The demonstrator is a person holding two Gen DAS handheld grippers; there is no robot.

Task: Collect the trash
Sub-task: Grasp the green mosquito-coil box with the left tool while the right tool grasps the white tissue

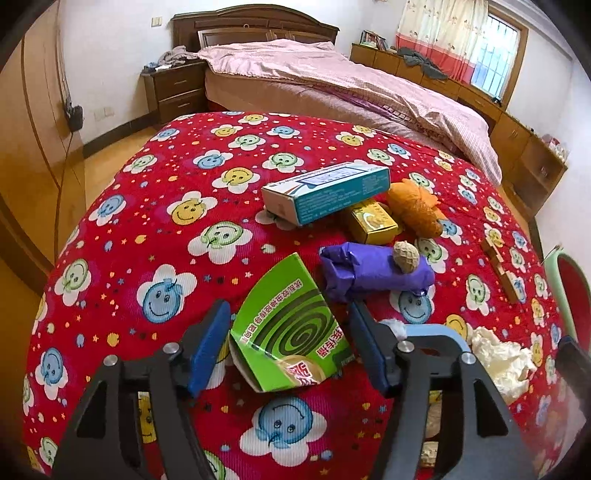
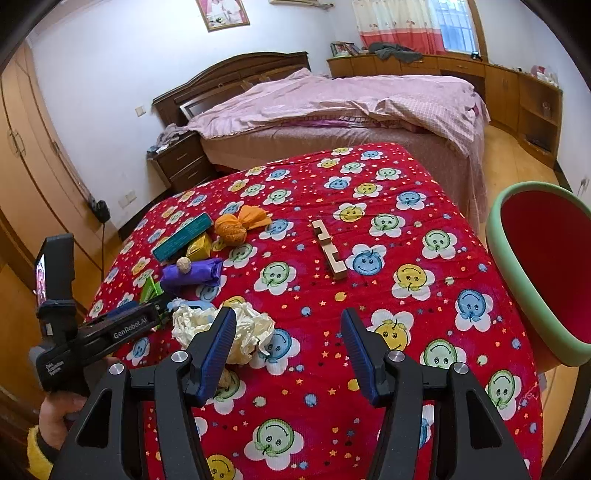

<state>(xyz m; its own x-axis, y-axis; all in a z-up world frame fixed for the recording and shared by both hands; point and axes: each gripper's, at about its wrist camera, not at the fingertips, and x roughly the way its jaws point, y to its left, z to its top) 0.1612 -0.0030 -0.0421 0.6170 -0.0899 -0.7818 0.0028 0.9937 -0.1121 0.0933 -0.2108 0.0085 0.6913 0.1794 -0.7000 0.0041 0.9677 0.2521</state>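
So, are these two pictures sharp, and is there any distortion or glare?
Left wrist view: strong fisheye bending, dark corners; the green box between the left gripper fingers is sharp. Right wrist view: same bending; the window is bright, but the crumpled paper and the bin stay clear.

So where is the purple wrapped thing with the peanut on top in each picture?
Left wrist view: the purple bundle lies right of centre, just beyond the green box between the left hand-held gripper's open fingers.
Right wrist view: it lies at centre-left, far left of the right hand-held gripper.
Shared landmark: the peanut resting on it, with the orange bundle beyond.
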